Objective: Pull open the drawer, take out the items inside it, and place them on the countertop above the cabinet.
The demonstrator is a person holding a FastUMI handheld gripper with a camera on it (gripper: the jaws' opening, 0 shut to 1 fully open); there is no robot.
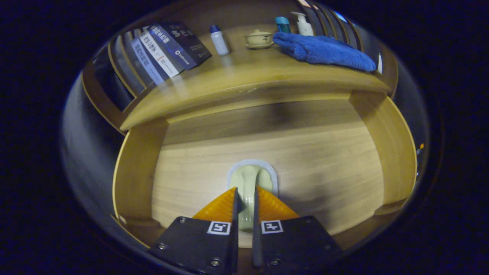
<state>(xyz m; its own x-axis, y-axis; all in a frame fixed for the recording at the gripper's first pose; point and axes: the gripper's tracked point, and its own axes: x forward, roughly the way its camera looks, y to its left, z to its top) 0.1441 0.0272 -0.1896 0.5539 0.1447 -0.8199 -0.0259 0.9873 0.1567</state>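
Below the wooden countertop [244, 82], the light wood drawer front [324, 168] sits between the cabinet's side boards. At its middle a pale green handle [250, 176] sits on a white pad and sticks out toward me. My gripper [245, 190] is shut on this handle, one finger pressed against each side of its stem. A darker shadowed band runs across the top of the front, under the counter's overhang. Nothing of the drawer's inside is visible, and I cannot tell how far out the drawer stands.
On the countertop lie a folded blue towel [324, 49] at the right, a lidded tea cup on a saucer [259, 39], a small white bottle with a blue cap [219, 40], a pump bottle [304, 23] and several leaning booklets [168, 51] at the left.
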